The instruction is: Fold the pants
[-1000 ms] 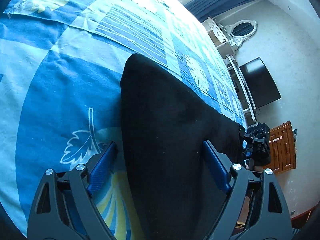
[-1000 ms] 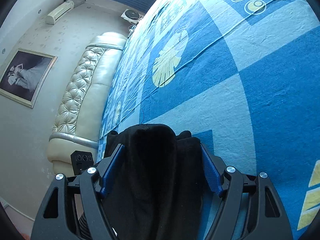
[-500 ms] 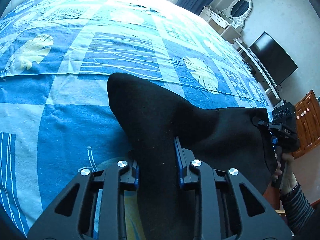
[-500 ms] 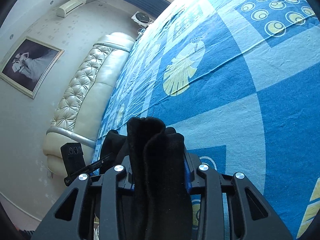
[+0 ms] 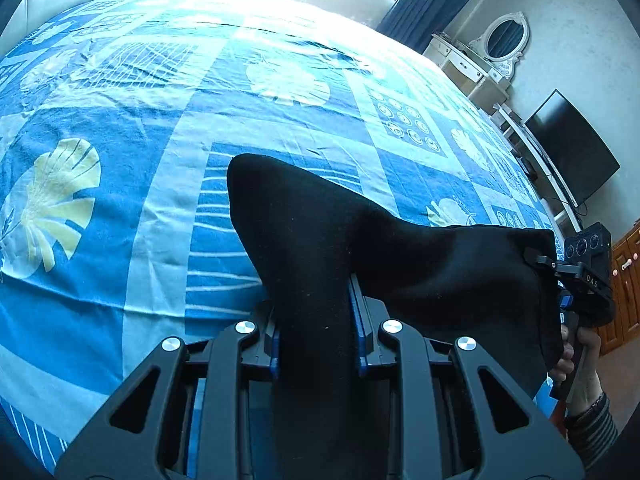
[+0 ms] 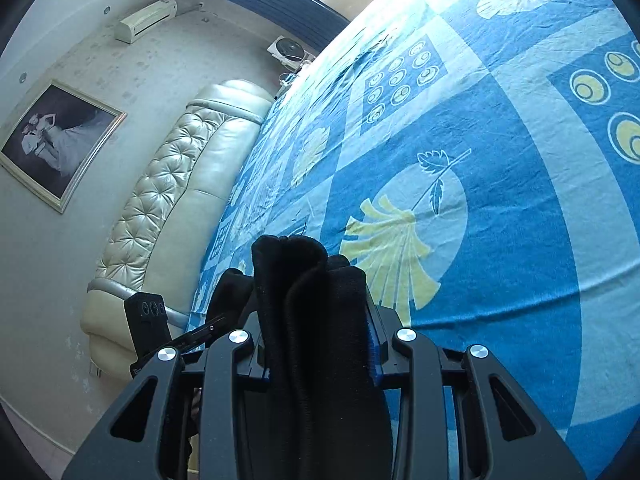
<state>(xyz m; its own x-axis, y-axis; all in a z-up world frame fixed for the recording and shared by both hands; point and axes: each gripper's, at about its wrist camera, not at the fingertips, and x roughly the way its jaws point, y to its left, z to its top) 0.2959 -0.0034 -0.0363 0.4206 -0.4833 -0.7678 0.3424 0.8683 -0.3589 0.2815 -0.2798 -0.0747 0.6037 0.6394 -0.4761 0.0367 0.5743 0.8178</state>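
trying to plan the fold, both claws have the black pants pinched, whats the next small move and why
Probably carry both claws forward together, out over the bed. The left claw and right claw are each shut on a bunched end of the black pants, which hang lifted between them near the edge of the blue bedsheet, so the cloth needs flat bed under it before folding.

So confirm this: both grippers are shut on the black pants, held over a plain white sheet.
Not quite: the sheet is not plain white. It is blue with pale leaf and shell prints, as the left wrist view shows. The rest holds: the left gripper and right gripper are both shut on the black pants.
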